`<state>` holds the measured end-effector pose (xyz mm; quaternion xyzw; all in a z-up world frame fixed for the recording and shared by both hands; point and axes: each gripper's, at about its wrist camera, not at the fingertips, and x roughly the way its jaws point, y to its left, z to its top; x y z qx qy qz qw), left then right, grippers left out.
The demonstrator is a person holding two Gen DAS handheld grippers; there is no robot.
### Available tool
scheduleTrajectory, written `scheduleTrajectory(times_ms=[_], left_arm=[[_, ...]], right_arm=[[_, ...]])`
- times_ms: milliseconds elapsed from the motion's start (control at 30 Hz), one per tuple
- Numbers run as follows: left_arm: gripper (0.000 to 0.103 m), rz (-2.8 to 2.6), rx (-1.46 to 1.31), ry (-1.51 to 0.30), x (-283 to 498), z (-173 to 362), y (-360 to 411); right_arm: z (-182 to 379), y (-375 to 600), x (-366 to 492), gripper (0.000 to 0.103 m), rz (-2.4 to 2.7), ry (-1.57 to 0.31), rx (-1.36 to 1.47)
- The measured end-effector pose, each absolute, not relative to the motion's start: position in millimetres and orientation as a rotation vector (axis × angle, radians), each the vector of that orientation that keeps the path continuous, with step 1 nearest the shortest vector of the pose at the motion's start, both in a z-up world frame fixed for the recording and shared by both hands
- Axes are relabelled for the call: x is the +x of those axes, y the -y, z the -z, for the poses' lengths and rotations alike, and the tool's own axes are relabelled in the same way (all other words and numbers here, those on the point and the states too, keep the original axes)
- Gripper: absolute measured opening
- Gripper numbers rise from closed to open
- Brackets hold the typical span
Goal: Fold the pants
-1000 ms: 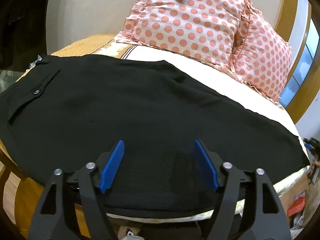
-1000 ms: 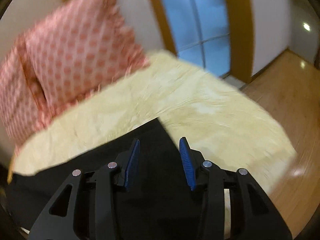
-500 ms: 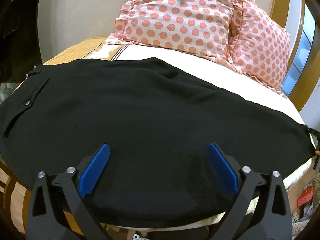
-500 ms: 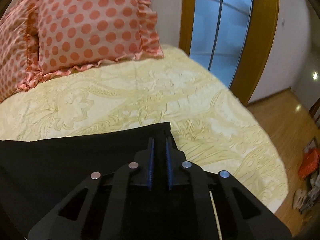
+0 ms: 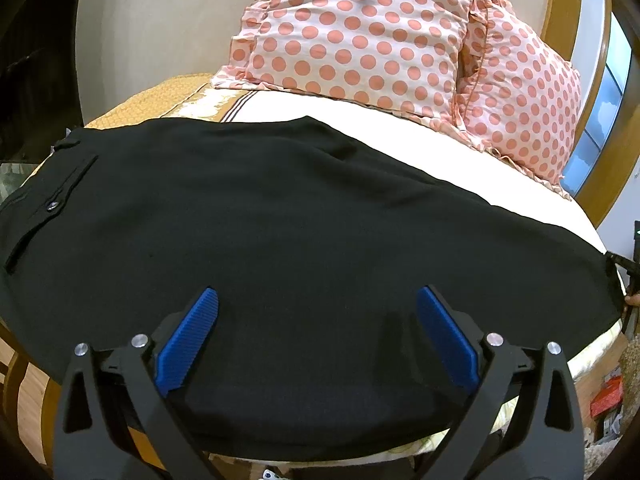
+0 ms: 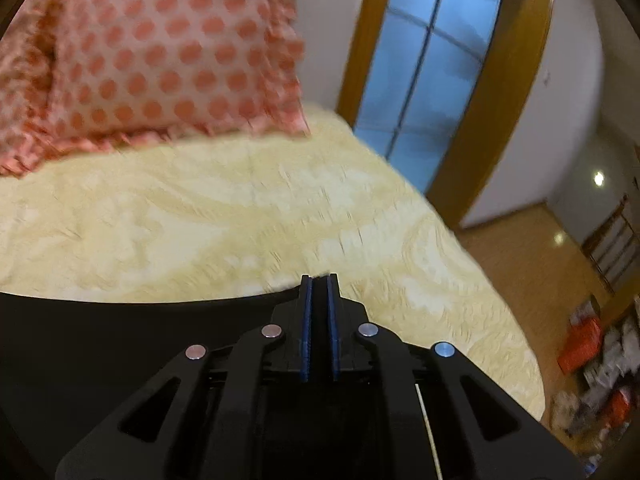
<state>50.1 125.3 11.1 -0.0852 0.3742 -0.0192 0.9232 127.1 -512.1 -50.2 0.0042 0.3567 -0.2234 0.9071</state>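
Here: one black pants [image 5: 280, 216], two dotted pillows [image 5: 352, 28], one bed [image 6: 224, 216].

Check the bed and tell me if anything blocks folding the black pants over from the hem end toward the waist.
Nothing visible does. The black pants lie flat on the bed with nothing on top of them. The polka-dot pillows sit behind, clear of the cloth. The right tool is shut on the hem; the left tool hangs open above the middle.

Black pants [image 5: 280, 216] lie flat across the bed, buttoned back pocket up, one end pinched.
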Motion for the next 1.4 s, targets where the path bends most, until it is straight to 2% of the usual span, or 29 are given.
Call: scheduleTrajectory(times_ms=[100,167,233,267,400,500,767,833,933,1067,1100,1133,1200,1267,1400], left_arm=[[0.1,0.043,-0.17,-0.76,48,-11,-126],[0.101,0.045,-0.173,-0.755,48,-11,-126],[0.101,0.05,-0.18,-0.748,47,-11,-127],[0.101,0.053,-0.182,-0.742,47,-11,-127],[0.101,0.063,-0.18,-0.728,45,-10,-127],[0.101,0.071,-0.171,-0.724,44,-9,-126],[0.101,0.075,-0.181,-0.715,43,-9,-126],[0.101,0.076,-0.18,-0.716,43,-9,-126],[0.101,0.074,-0.181,-0.716,43,-8,-126],[0.101,0.078,-0.182,-0.715,42,-9,-126],[0.101,0.08,-0.187,-0.712,40,-8,-126],[0.101,0.082,-0.191,-0.71,40,-8,-126],[0.101,0.084,-0.197,-0.706,39,-7,-126],[0.101,0.085,-0.196,-0.706,39,-7,-126],[0.101,0.089,-0.196,-0.7,38,-7,-126]], right_arm=[[50,526,117,0.007,0.506,-0.736,0.075],[47,539,100,0.015,0.53,-0.715,0.163],[45,555,70,0.05,0.53,-0.659,0.31],[46,560,57,0.055,0.528,-0.632,0.359],[66,579,-5,0.056,0.532,-0.54,0.6],[82,580,-38,0.054,0.493,-0.469,0.725],[86,515,-57,0.054,0.291,-0.426,0.74],[90,502,-56,0.044,0.201,-0.429,0.773],[88,481,-54,0.042,0.189,-0.421,0.725],[90,493,-44,0.033,0.263,-0.382,0.755],[91,499,-43,0.029,0.272,-0.371,0.771],[94,506,-41,0.018,0.282,-0.364,0.785],[98,512,-37,0.008,0.276,-0.358,0.813],[92,508,-37,0.006,0.278,-0.346,0.783],[42,476,-29,0.005,0.234,-0.285,0.61]])
